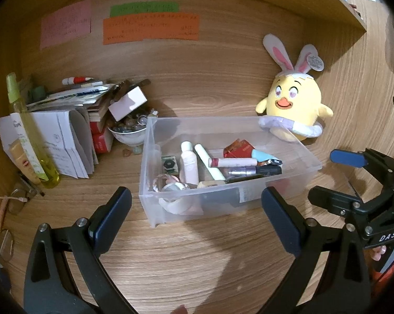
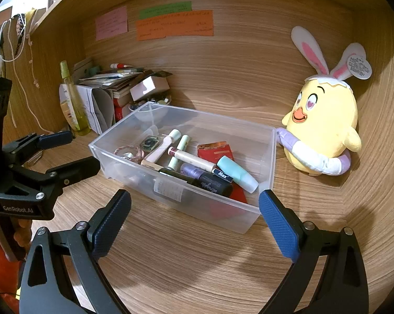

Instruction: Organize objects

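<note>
A clear plastic bin (image 1: 155,204) (image 2: 264,162) sits on the wooden desk, holding several small cosmetics: tubes, a lip product (image 1: 232,161) (image 2: 191,160), a mint bottle (image 2: 237,174), a red packet (image 1: 237,147) (image 2: 215,150). My left gripper (image 1: 197,209) stands open just in front of the bin's near wall, nothing between its fingers. It also shows at the left in the right wrist view, left gripper (image 2: 63,154). My right gripper (image 2: 195,217) is open before the bin's near corner, empty. It shows as the right gripper (image 1: 338,180) at the right in the left wrist view.
A yellow plush chick with bunny ears (image 1: 293,107) (image 2: 325,130) leans against the bin's far right corner. At the back left lie stacked papers and boxes (image 1: 74,120) (image 2: 105,89), a bowl of trinkets (image 1: 130,130) and a yellow spray bottle (image 1: 29,133) (image 2: 72,99). Glasses (image 1: 16,198) lie at left.
</note>
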The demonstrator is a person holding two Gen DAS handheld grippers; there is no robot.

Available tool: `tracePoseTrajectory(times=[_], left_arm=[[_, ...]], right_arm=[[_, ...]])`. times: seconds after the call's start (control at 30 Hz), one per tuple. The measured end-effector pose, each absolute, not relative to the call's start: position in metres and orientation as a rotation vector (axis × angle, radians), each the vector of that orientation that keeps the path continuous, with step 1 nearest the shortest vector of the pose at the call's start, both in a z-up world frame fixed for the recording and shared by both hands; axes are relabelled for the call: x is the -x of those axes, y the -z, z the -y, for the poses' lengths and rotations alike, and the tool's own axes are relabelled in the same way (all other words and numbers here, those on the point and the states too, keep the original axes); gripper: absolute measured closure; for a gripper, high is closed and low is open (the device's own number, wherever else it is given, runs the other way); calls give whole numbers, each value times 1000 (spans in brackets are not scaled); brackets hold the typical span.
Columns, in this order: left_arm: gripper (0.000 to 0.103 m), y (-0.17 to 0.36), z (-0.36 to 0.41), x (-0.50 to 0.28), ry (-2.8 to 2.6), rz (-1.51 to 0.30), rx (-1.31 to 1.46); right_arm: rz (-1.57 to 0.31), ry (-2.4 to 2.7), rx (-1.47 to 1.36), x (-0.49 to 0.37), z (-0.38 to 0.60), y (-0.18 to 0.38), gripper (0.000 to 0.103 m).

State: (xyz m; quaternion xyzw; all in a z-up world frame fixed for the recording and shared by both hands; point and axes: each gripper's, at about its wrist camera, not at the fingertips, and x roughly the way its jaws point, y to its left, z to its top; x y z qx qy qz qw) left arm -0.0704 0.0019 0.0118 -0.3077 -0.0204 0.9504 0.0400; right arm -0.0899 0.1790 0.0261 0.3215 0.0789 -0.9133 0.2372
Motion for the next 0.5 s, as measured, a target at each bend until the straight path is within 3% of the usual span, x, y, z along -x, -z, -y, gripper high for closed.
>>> tracePoseTrajectory(times=[0.5], left_arm=[[2, -10, -5, 72, -2875, 83, 961]], right_arm=[[-211, 2503, -885, 89, -179, -25, 5]])
